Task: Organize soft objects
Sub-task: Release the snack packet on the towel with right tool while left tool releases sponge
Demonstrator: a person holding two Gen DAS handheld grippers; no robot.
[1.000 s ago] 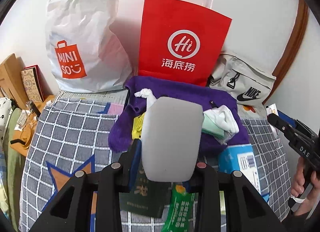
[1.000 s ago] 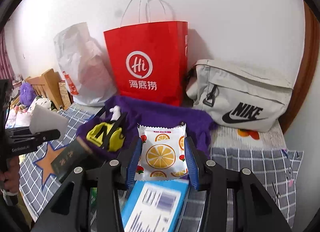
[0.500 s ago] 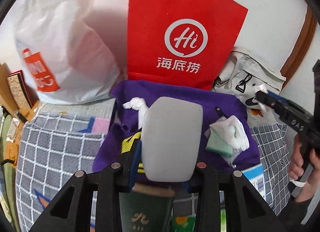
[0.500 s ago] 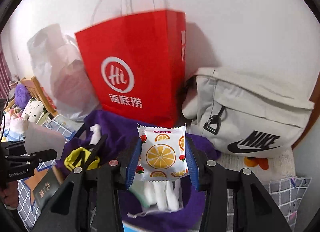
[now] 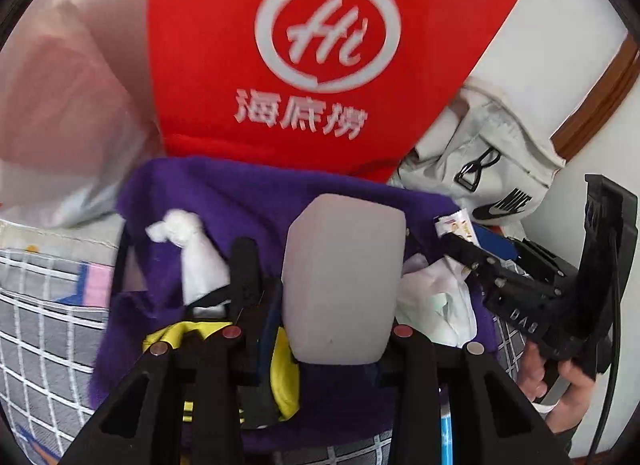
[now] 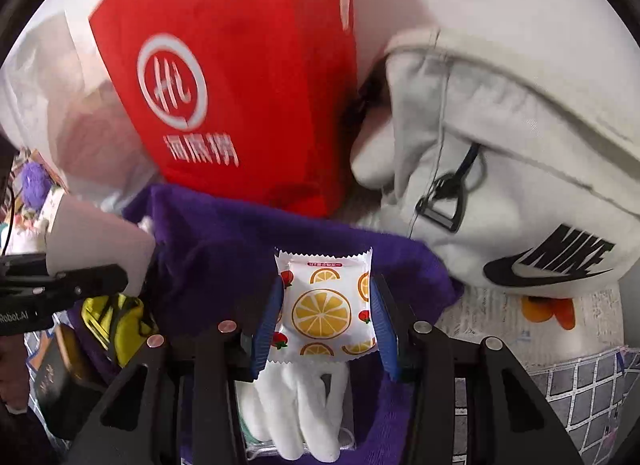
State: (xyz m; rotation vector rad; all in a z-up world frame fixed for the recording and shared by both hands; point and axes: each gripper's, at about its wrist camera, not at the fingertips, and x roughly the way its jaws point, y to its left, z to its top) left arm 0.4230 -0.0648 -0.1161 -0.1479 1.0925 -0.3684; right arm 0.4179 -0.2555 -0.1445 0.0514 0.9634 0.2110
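The left gripper (image 5: 340, 305) squeezes a soft grey foam block (image 5: 344, 281) above the fuzzy purple cloth (image 5: 256, 205). Only the right view shows the right gripper (image 6: 326, 317) pinching a white packet with orange slices (image 6: 324, 305) over white gloves (image 6: 304, 413).

Both your grippers pushed forward toward red bag (image 5: 320, 57); it now fills upper frame in both views, handles cut off. Sponge (image 5: 342, 281) in left gripper (image 5: 332, 329) now over purple cloth (image 5: 256, 201), passport gone from left view. Right gripper (image 6: 324, 321) with orange packet (image 6: 322, 305) now over white gloves (image 6: 304, 413), blue box gone from lower frame. Right gripper (image 5: 516, 285) looms larger at right edge of left view.
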